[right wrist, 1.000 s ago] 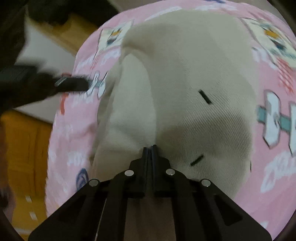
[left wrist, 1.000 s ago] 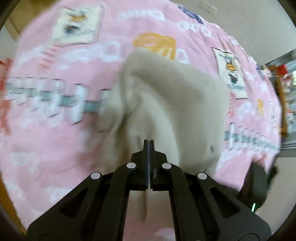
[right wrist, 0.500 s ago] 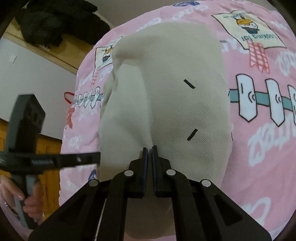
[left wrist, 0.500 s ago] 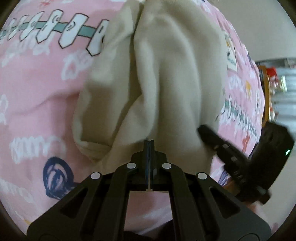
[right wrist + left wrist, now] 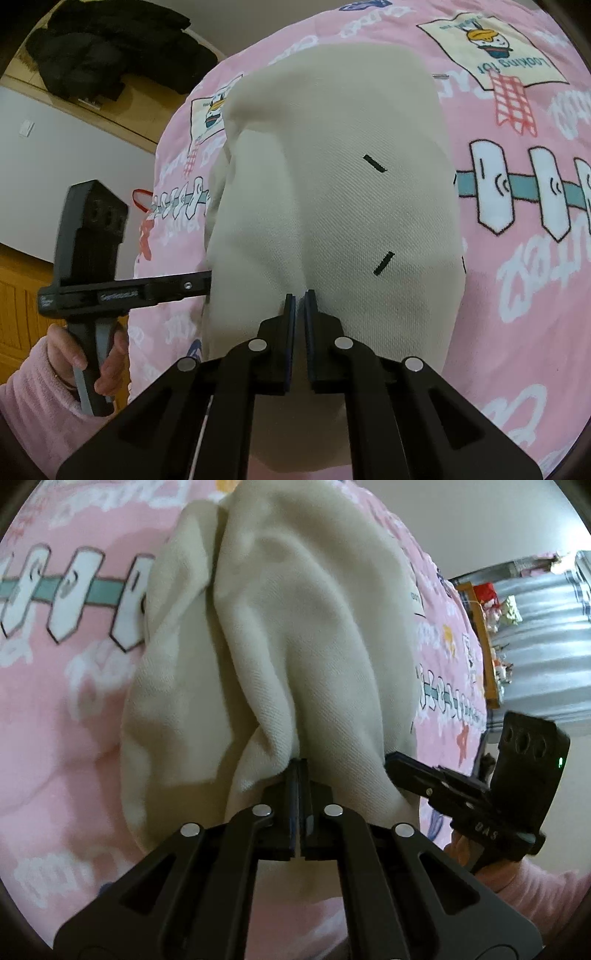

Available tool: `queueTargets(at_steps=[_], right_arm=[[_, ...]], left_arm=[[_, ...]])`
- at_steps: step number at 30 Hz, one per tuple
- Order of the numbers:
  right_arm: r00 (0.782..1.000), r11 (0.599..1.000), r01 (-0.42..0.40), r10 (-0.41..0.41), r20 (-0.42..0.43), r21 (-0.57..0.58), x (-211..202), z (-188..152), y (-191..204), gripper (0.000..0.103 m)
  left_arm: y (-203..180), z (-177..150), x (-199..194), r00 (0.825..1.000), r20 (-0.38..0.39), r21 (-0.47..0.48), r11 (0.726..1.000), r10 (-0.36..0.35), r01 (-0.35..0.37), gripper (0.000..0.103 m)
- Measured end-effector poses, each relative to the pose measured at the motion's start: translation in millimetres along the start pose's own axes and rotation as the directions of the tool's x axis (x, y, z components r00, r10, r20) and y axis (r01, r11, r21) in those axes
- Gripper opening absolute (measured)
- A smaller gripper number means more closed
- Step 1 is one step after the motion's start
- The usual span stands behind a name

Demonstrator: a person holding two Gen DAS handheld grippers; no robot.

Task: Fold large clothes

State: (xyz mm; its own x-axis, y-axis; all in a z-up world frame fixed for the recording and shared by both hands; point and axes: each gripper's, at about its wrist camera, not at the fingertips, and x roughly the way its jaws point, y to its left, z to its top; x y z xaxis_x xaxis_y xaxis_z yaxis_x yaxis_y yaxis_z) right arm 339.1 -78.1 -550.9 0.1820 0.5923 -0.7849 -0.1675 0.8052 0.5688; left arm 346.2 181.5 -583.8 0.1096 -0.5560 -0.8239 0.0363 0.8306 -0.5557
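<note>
A beige garment (image 5: 295,627) lies bunched in long folds on a pink cartoon-print blanket (image 5: 55,738). My left gripper (image 5: 299,764) pinches a fold at the garment's near edge; its jaws are opening, only a hairline apart, and cloth is still caught at the tips. In the right wrist view the garment (image 5: 332,184) is smoother, with short black stitch marks. My right gripper (image 5: 300,295) is shut on the same near edge, and beige cloth fills the thin gap. Each gripper shows in the other's view, beside the cloth: the right gripper (image 5: 391,760) and the left gripper (image 5: 199,284).
The pink blanket (image 5: 517,295) covers a bed. A black coat (image 5: 110,48) lies on a wooden ledge at the far left. A hand in a pink sleeve (image 5: 37,387) holds the left tool. A cluttered shelf (image 5: 491,609) and a grey curtain (image 5: 546,627) stand beyond the bed.
The left gripper has sunk toward the bed with its fold, and the garment now fills its view. A thin gap has appeared between its jaws. Both tools have drawn closer together.
</note>
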Motion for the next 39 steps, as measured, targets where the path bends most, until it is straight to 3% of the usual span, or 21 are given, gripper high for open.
queueTargets(at_steps=[1, 4, 6, 7, 8, 9, 15, 17, 19, 21, 24, 25, 28, 32, 34, 36, 38, 39], right_arm=[[1.000, 1.000, -0.006, 0.006, 0.000, 0.007, 0, 0, -1, 0.006], [1.000, 1.000, -0.012, 0.012, 0.001, 0.016, -1, 0, -2, 0.006], [1.000, 1.000, -0.014, 0.014, 0.000, 0.012, -2, 0, -2, 0.006], [1.000, 1.000, -0.016, 0.016, -0.001, 0.013, -3, 0, -3, 0.006], [1.000, 1.000, -0.020, 0.020, 0.000, 0.017, -2, 0, -3, 0.006], [1.000, 0.999, -0.024, 0.024, 0.002, 0.022, -2, 0, -4, 0.006], [0.999, 0.999, -0.031, 0.031, 0.006, 0.026, -3, 0, -5, 0.006], [0.999, 0.999, -0.034, 0.034, 0.007, 0.025, -4, -1, -6, 0.006], [0.999, 0.999, -0.034, 0.034, 0.012, 0.025, -4, -2, -7, 0.006], [0.999, 0.999, -0.037, 0.036, 0.019, 0.039, -4, -2, -8, 0.006], [0.998, 0.996, -0.055, 0.054, 0.020, 0.070, -4, -2, -11, 0.006], [0.998, 0.996, -0.059, 0.057, 0.021, 0.073, -5, -1, -11, 0.006], [0.997, 0.992, -0.080, 0.079, 0.014, 0.093, -8, 1, -17, 0.006], [0.991, 0.980, -0.134, 0.134, 0.012, 0.150, -21, 4, -24, 0.011], [0.986, 0.976, -0.164, 0.164, 0.012, 0.142, -29, 5, -21, 0.028], [0.994, 0.990, -0.110, 0.110, 0.003, 0.091, -30, 4, -14, 0.032], [1.000, 1.000, -0.014, 0.014, -0.023, 0.008, -20, 4, -3, 0.020], [0.999, 1.000, -0.013, 0.013, -0.032, -0.007, -14, 4, 0, 0.019]], left_arm=[[-2, -2, -3, 1.000, 0.005, 0.016, 1.000, 0.018, -0.018, 0.015], [-18, -2, -6, 0.997, 0.020, 0.058, 0.996, 0.070, -0.072, 0.016], [-31, -3, -18, 0.989, 0.065, 0.117, 0.983, 0.135, -0.142, 0.036], [-37, -5, -25, 0.984, 0.101, 0.139, 0.977, 0.148, -0.161, 0.069], [-44, -6, -31, 0.975, 0.152, 0.161, 0.969, 0.161, -0.186, 0.086], [-45, -5, -35, 0.972, 0.172, 0.169, 0.967, 0.162, -0.191, 0.086], [-7, 11, -6, 0.995, 0.055, 0.033, 0.996, 0.084, -0.086, 0.081], [0, 14, 1, 0.999, 0.031, -0.007, 1.000, 0.013, -0.013, 0.062], [-4, 14, 5, 1.000, 0.025, -0.003, 1.000, -0.011, 0.011, 0.049], [-7, 13, 8, 0.999, 0.031, -0.009, 1.000, -0.009, 0.009, 0.046], [-3, 13, 10, 0.998, 0.043, -0.075, 0.996, -0.054, 0.057, 0.015], [-6, 12, 6, 0.997, 0.060, -0.071, 0.996, -0.049, 0.053, 0.011], [-33, 4, -8, 0.995, 0.099, 0.031, 0.999, 0.014, -0.017, 0.009], [-56, -1, -32, 0.987, 0.160, 0.083, 0.995, 0.035, -0.049, 0.008], [-59, -2, -45, 0.983, 0.179, 0.085, 0.995, 0.043, -0.059, 0.008], [-53, -2, -56, 0.977, 0.193, 0.087, 0.990, 0.089, -0.107, 0.008], [-31, -3, -58, 0.981, 0.166, 0.056, 0.993, 0.097, -0.107, 0.008], [-20, -4, -52, 0.981, 0.147, 0.037, 0.991, 0.125, -0.131, 0.008]])
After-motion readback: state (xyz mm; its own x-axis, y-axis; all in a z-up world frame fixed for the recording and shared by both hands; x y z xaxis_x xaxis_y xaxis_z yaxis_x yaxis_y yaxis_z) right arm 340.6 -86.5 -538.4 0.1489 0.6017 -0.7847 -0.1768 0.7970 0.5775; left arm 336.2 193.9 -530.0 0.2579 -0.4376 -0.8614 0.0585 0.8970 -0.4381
